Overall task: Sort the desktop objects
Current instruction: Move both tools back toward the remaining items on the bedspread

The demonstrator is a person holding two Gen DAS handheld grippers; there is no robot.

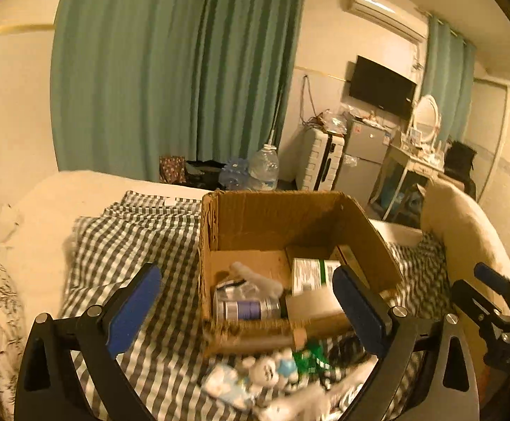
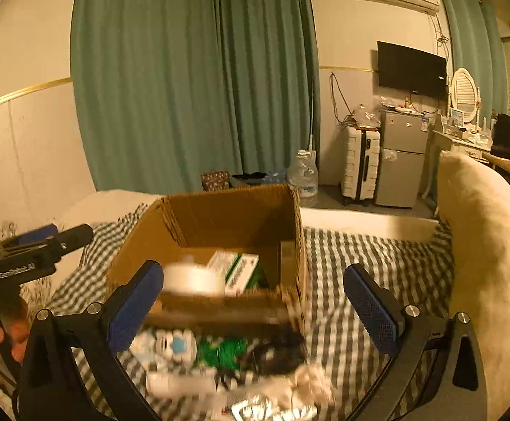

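Desktop objects are lying in two places on the grey-and-white checked bedcover [image 1: 142,245]: some are sitting inside the open brown cardboard box [image 1: 276,217], among them a silver cylindrical can [image 1: 247,309] and a white-and-green carton [image 1: 312,273], while a blurred loose pile [image 2: 219,361] of white, blue and green items is lying just in front of the box. The left gripper [image 1: 251,301] and the right gripper [image 2: 255,301] are both standing wide apart, holding nothing, hovering before the box.
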